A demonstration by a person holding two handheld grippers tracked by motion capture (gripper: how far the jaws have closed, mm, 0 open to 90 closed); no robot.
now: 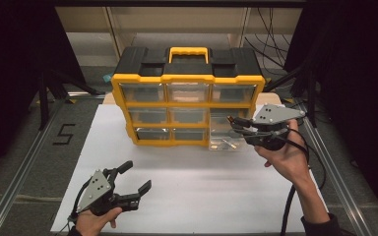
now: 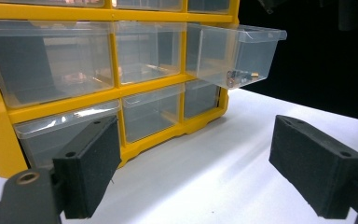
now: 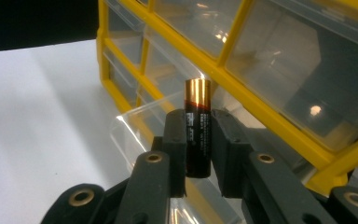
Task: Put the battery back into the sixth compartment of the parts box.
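Now right gripper (image 3: pixel 198 140) clamps one battery (image 3: pixel 197 126) (nine drawers (image 1: pixel 187 92)).

Plastic, metal and matt white sheet

The organiser (image 1: pixel 187 73) is matt yellow-and-black plastic, its drawers (image 2: pixel 235 51) clear, glossy plastic. The battery (image 3: pixel 197 126) has a shiny metal-looking copper top and a smooth black wrap. The right tool (image 3: pixel 198 149) carries matt black pads – rough-looking – and the bench (image 1: pixel 192 196) is covered in smooth matt white.

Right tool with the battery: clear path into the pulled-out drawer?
Probably yes. The right tool grips the battery beside the open-topped pulled-out drawer, with nothing between them.
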